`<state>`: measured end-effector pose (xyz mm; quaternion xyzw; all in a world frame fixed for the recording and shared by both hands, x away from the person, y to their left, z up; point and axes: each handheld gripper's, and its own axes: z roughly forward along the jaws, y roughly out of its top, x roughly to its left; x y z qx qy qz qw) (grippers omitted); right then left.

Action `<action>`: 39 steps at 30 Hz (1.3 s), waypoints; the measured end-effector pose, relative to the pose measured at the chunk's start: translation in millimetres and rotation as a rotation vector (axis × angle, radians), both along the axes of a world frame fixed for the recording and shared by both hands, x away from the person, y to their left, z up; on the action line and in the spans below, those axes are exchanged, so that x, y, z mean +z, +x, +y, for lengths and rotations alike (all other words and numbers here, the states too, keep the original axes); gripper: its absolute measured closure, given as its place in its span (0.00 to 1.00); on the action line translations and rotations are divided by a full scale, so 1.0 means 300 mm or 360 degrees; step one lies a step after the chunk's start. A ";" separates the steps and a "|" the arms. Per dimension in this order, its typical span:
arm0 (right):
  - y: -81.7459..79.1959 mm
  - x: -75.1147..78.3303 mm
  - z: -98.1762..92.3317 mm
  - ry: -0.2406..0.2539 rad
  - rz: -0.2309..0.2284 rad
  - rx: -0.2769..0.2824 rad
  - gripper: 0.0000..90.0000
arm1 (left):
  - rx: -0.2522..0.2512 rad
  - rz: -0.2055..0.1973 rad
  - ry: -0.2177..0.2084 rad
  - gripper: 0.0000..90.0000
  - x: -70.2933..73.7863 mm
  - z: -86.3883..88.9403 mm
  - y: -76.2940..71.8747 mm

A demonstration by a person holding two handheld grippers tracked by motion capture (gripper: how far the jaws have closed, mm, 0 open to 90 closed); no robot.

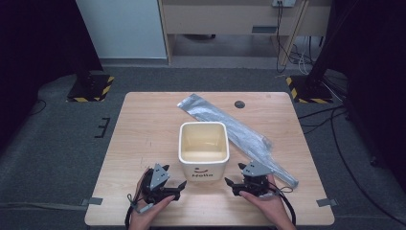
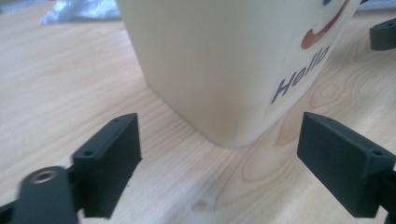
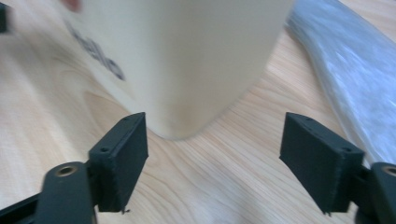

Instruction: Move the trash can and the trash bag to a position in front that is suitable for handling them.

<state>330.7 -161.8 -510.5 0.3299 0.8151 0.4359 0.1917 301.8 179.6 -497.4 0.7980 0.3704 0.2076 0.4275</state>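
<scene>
Tools first: the left tool (image 1: pixel 178 188), black with a grey three-cornered plate on top, rests low over the pale wooden surface (image 1: pixel 148 124) in the person's left hand (image 1: pixel 146 211), its jaws standing apart with nothing between them. In the left gripper view both pads (image 2: pixel 114 161) frame the near left corner of a cream, square, open-topped container (image 1: pixel 203 149) with rounded corners, and neither pad touches it. The right tool (image 1: pixel 231 186), held in the right hand (image 1: pixel 265 203), also has its jaws spread wide and empty; in the right gripper view the pads (image 3: pixel 122 158) sit either side of the container's near right corner, just short of it.

The cream container stands upright near the middle of the surface, between the two tools and slightly beyond them. Its front wall faces the person and bears a dark "Hello" under a red curved line. The inside looks empty.

Behind and to the right of the container lies a long, flat, silvery grey foil bag (image 1: pixel 239 132), running diagonally from the far middle of the surface towards the near right edge, passing close to the right tool. A small dark round spot (image 1: pixel 239 104) sits on the surface near the far edge.
</scene>
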 end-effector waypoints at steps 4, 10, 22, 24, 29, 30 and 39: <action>0.010 -0.012 -0.018 -0.0044 0.0028 -0.0036 0.21 | 0.0023 0.0021 -0.0036 0.10 0.033 0.044 0.015; 0.018 -0.019 -0.045 -0.0037 0.0059 -0.0082 0.19 | 0.0024 0.0051 -0.0069 0.05 0.051 0.121 0.071; 0.025 -0.028 -0.043 -0.0066 0.0070 -0.0100 0.19 | 0.0008 0.0078 -0.0029 0.05 0.102 0.159 0.168; 0.025 -0.030 -0.040 -0.0062 0.0076 -0.0104 0.20 | -0.0008 0.0065 -0.0011 0.05 0.116 0.154 0.178; 0.024 -0.028 -0.043 -0.0063 0.0082 -0.0102 0.21 | -0.0017 0.0019 -0.0012 0.05 0.162 0.137 0.202; 0.024 -0.026 -0.044 -0.0054 0.0082 -0.0105 0.21 | -0.0017 0.0017 -0.0013 0.05 0.168 0.134 0.206; 0.022 -0.025 -0.045 -0.0070 0.0074 -0.0099 0.23 | -0.0009 0.0008 0.0011 0.05 0.247 0.118 0.263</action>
